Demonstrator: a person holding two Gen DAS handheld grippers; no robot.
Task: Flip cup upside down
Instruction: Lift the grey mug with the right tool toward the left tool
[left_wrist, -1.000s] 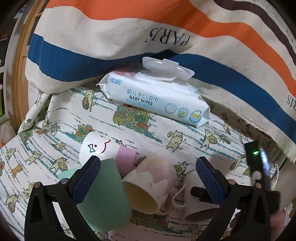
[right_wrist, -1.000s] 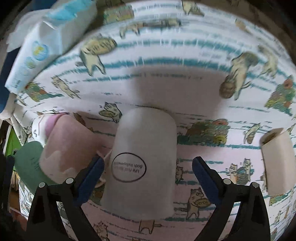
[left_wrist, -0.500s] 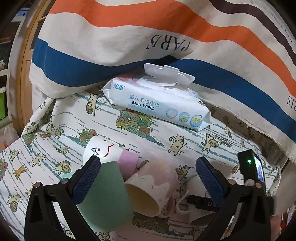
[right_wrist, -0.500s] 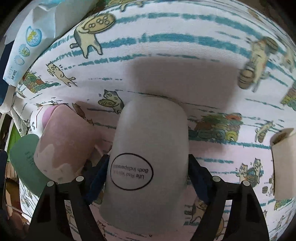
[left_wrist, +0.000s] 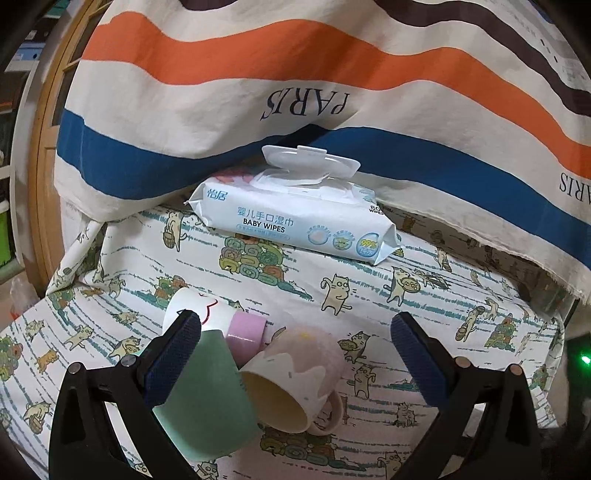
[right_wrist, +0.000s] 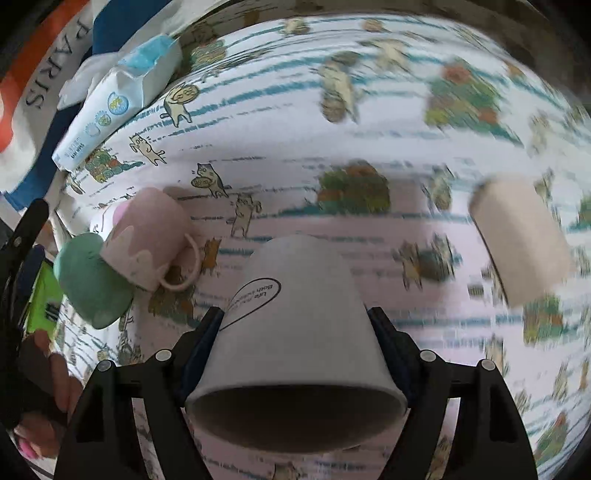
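Desk under cat-print cloth; striped "PARIS" fabric behind, w/ baby-wipes pack. Pink mug and green cup lie tipped, touching. Right gripper fingers clamp grey cup, mouth toward camera. Left gripper fingers wide, holding nothing.

Right-wrist view: right half of cat-print cloth smeared by motion blur, prints unreadable. Beige cup at right blurred, edges soft. Grey cup hides blue pads of right gripper; oval label partly turned away, text illegible. Baby wipes pack blurred, fine print too small. Person's hand cut by left edge. Left-wrist view: green cup partly behind left gripper finger; white cup mostly hidden behind it.
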